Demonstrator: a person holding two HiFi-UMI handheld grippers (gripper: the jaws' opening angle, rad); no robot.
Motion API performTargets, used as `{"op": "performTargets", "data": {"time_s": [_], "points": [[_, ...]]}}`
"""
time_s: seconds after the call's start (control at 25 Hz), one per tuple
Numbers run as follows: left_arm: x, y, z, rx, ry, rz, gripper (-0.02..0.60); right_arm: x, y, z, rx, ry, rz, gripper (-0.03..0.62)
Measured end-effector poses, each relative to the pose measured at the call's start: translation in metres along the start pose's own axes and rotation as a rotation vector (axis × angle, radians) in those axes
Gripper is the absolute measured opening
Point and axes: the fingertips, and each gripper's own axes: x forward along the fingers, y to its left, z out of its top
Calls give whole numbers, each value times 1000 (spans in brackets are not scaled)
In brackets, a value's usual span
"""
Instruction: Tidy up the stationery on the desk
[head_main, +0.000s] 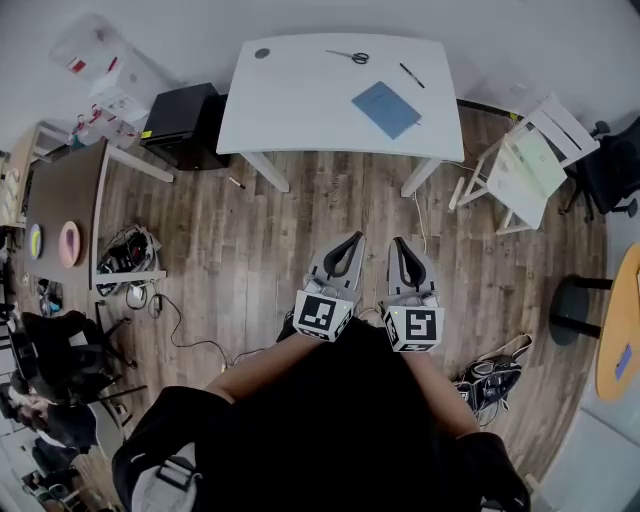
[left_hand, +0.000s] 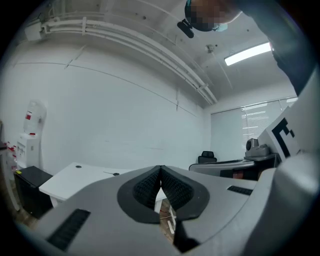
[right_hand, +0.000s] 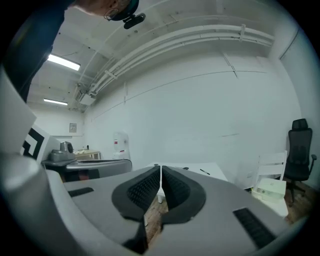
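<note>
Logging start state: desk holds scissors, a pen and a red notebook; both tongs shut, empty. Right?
No: the head view shows the notebook is blue, not red. The scissors and pen are on the desk; left tongs and right tongs are shut, empty.

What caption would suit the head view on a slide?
Left gripper and right gripper, both shut, face a white desk bearing scissors, pen and blue notebook.

So the white desk has three bits on it: scissors lying flat near the far edge, a dark pen angled just right of them, and a closed blue notebook sitting skewed toward the near right edge.
</note>
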Motion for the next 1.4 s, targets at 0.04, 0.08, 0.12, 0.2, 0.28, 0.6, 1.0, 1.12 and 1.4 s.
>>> {"op": "performTargets", "data": {"time_s": [0.04, 0.08, 0.12, 0.2, 0.28, 0.6, 1.0, 1.12, 1.4], "points": [[5, 10, 2, -8, -2, -8, 12, 10, -2, -1, 2, 11, -17, 34], [10, 20, 4, -23, -4, -19, 14, 21, -3, -1, 4, 20, -31, 35], [17, 30, 7, -41, -8, -33, 12, 33, -3, 0, 5, 26, -42, 35], [30, 51, 17, -74, -18, -64, 12, 59, -2, 5, -1, 30, -56, 35], [41, 74, 24, -84, -19, -82, 13, 84, 2, 12, -6, 28, -71, 35], [72, 167, 27, -128, 19, -99, 13, 160, 10, 20, 36, 40, -155, 35], [138, 211, 4, -131, 74, -62, 14, 213, -59, -1, 91, 109, -216, 35], [184, 210, -3, -107, 87, -48, 12, 243, -89, -3, 107, 106, -187, 35], [305, 220, -21, -72, 147, 21, 12, 333, -169, 8, 94, 106, -25, 35]]}}
